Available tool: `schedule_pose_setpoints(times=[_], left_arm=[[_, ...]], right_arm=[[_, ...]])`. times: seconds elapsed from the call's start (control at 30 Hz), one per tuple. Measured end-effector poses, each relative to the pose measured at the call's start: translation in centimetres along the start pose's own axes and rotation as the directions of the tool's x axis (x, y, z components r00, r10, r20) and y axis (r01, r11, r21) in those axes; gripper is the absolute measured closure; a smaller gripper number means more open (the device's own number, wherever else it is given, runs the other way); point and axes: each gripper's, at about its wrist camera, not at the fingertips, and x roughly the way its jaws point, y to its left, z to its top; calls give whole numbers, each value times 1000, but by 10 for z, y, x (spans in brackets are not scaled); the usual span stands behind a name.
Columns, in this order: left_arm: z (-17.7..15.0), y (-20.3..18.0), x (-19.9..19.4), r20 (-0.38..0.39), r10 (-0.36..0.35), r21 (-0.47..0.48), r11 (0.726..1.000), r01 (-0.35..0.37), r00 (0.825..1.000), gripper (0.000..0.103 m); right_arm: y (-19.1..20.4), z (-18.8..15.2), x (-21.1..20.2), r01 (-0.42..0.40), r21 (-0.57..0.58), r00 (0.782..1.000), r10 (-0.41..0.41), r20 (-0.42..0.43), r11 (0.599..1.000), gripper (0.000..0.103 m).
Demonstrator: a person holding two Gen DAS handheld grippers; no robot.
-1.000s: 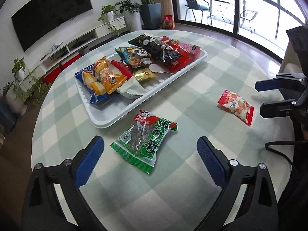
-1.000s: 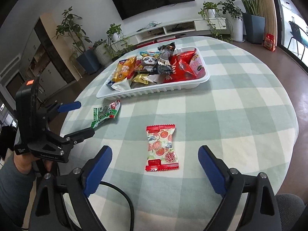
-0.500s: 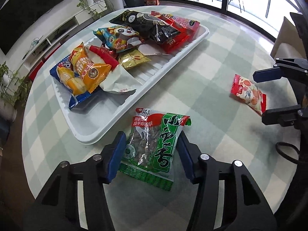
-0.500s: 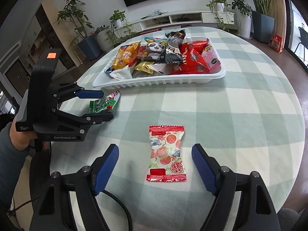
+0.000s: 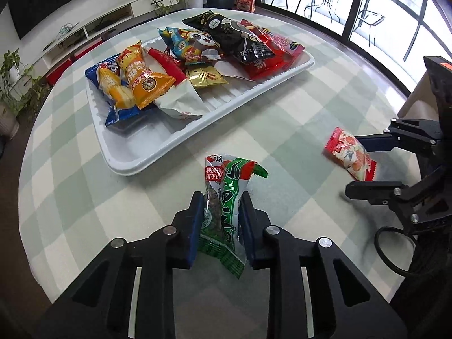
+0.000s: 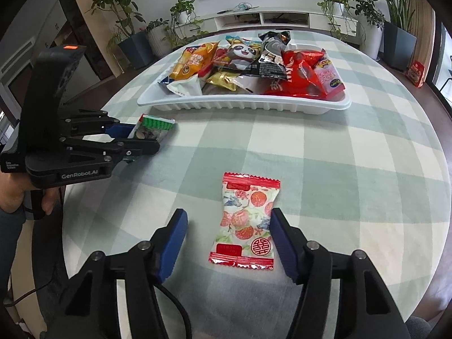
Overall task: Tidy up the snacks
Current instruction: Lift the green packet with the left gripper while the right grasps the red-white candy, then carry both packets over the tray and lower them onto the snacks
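Observation:
A green snack packet (image 5: 234,175) stands crumpled between the blue pads of my left gripper (image 5: 221,209), whose jaws are closing and press on both its sides. The right wrist view shows that gripper (image 6: 141,137) holding the packet (image 6: 156,124) just above the checked tablecloth. A red-and-white fruit-print packet (image 6: 245,217) lies flat between the fingers of my right gripper (image 6: 228,220). Those jaws are closing; the right pad reaches the packet's edge and the left pad stands apart. The white tray (image 5: 158,155) holds several snack packets.
The tray (image 6: 243,104) sits at the far side of the round table, with bare floor at its near-left end. A person's hand (image 6: 17,197) holds the left gripper's handle. A black cable (image 5: 395,248) trails by the table edge. Plants and a TV console stand beyond.
My left gripper came down over the green packet and closed on it, crumpling it upright. My right gripper moved up around the fruit-print packet and its jaws narrowed.

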Motion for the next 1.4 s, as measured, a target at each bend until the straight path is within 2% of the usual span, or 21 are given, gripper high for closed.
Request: schedule_pose_setpoints(times=[0.07, 0.2, 0.43, 0.63, 0.87, 1.03, 1.23, 1.4], left_arm=[[-7, -1, -4, 20, -12, -38, 999, 12, 1000, 80], [-27, -1, -16, 66, -34, -119, 992, 42, 997, 81], [-68, -7, -46, 162, -36, -257, 963, 77, 986, 82], [-80, -4, -70, 240, -38, -338, 934, 120, 970, 82], [-66, 1, -78, 269, -66, -353, 922, 162, 961, 82], [-47, 8, -79, 289, -87, -367, 910, 194, 953, 82], [-14, 26, -85, 320, -77, -365, 910, 197, 944, 82], [26, 43, -89, 331, -40, -356, 920, 164, 943, 82]], right_arm=[[2, 2, 2, 16, -16, 1000, -16, -9, 1000, 42], [1, 6, 4, 59, -31, 998, -60, -22, 998, 66], [-3, 0, -1, 47, -19, 998, -47, -31, 999, 68], [-24, -9, -22, -92, 149, 995, 87, 42, 985, 69], [-48, -10, -30, -157, 258, 987, 140, 84, 953, 69], [-54, 5, -39, -172, 267, 982, 143, 126, 948, 69], [-54, 40, -52, -174, 235, 975, 134, 177, 956, 69], [-46, 80, -56, -161, 179, 970, 122, 210, 971, 69]])
